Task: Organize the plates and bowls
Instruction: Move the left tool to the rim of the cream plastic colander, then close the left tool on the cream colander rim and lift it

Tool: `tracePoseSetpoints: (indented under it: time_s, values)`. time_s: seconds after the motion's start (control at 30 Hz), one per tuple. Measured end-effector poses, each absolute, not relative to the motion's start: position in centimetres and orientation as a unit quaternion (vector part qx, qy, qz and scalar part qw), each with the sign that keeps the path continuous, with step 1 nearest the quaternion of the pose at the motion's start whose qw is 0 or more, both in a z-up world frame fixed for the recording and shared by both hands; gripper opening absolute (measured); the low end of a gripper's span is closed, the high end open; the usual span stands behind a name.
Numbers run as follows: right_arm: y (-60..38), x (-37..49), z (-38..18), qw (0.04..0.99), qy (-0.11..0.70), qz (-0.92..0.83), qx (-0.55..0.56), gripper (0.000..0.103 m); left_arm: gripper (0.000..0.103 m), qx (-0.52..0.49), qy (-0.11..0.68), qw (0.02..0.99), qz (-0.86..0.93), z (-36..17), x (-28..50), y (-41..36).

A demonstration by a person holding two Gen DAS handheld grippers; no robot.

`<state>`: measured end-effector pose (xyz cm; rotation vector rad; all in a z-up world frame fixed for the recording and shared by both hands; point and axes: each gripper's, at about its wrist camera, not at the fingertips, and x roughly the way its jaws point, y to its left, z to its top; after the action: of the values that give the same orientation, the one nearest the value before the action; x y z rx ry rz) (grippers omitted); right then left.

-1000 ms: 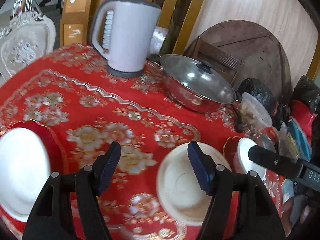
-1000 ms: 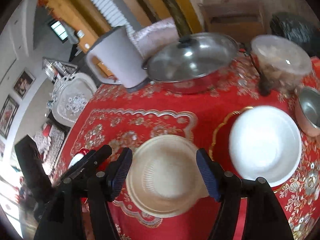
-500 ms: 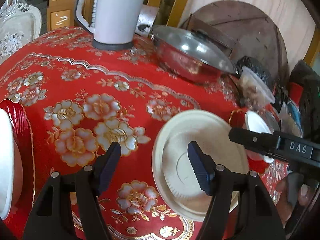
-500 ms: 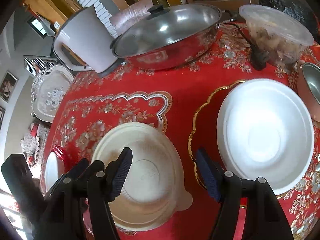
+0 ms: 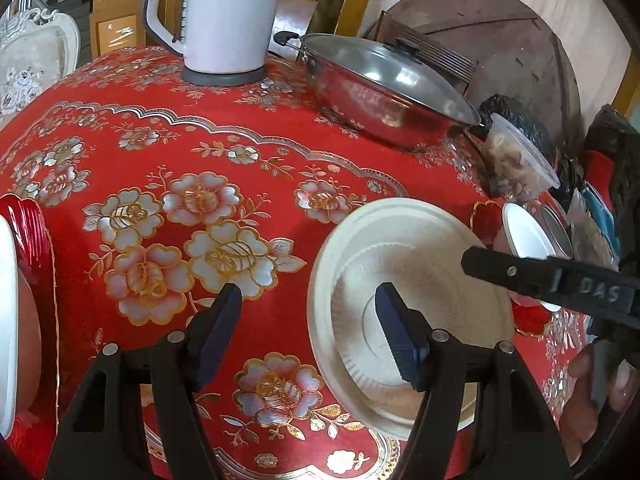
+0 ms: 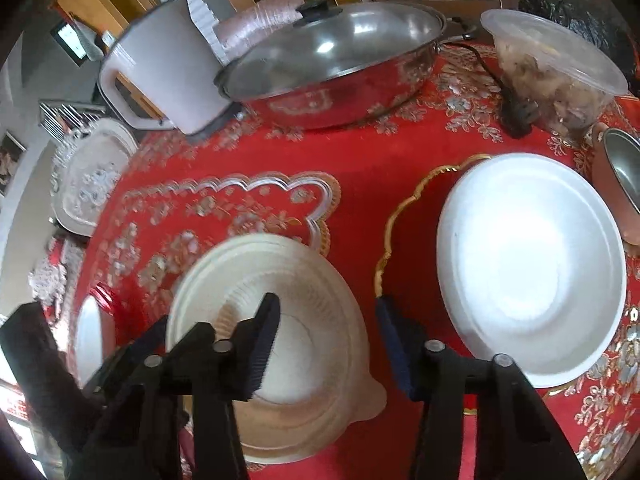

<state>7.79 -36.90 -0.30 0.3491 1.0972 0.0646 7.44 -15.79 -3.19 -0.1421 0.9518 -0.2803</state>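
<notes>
Red flowered cloth covers the surface [image 5: 168,152]. A cream bowl [image 6: 304,280] is straddled at its rim by the right gripper [image 6: 326,340], jaws spread wide, nothing clamped. The left gripper [image 5: 308,336] is likewise held wide open, empty. A white plate [image 6: 528,300] lies beside.

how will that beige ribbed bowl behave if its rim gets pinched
The beige bowl looks thin and moulded, like disposable pulp, so it is probably very light and may flex. Its wide, shallow shape probably resists tipping, though it might slide on the red tablecloth.
</notes>
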Motion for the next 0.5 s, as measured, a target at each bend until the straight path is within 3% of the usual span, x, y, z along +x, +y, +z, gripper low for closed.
tracePoseSetpoints:
  time_s: [0.07, 0.23, 0.33, 0.4, 0.5]
  values:
    - [-36.8, 7.8, -0.3, 0.840, 0.518, 0.026, 0.157, 0.043, 0.069, -0.066, 0.455, 0.878, -0.134, -3.2, 7.4, -15.9]
    - [-36.4, 8.0, -0.9, 0.832, 0.534, 0.025, 0.145, 0.023, 0.068, -0.060, 0.458, 0.877, -0.133, -3.3, 7.4, -16.0]
    - [-36.1, 8.0, -1.0, 0.831, 0.536, 0.029, 0.143, 0.022, 0.047, -0.059, 0.461, 0.875, -0.136, -3.4, 7.4, -16.1]
    - [-35.9, 8.1, -1.1, 0.830, 0.537, 0.032, 0.146, 0.019, 0.024, -0.060, 0.470, 0.869, -0.143, -3.6, 7.5, -16.1]
    - [-36.1, 8.1, -1.3, 0.830, 0.537, 0.027, 0.148, 0.019, 0.016, -0.060, 0.473, 0.867, -0.142, -3.8, 7.6, -16.1]
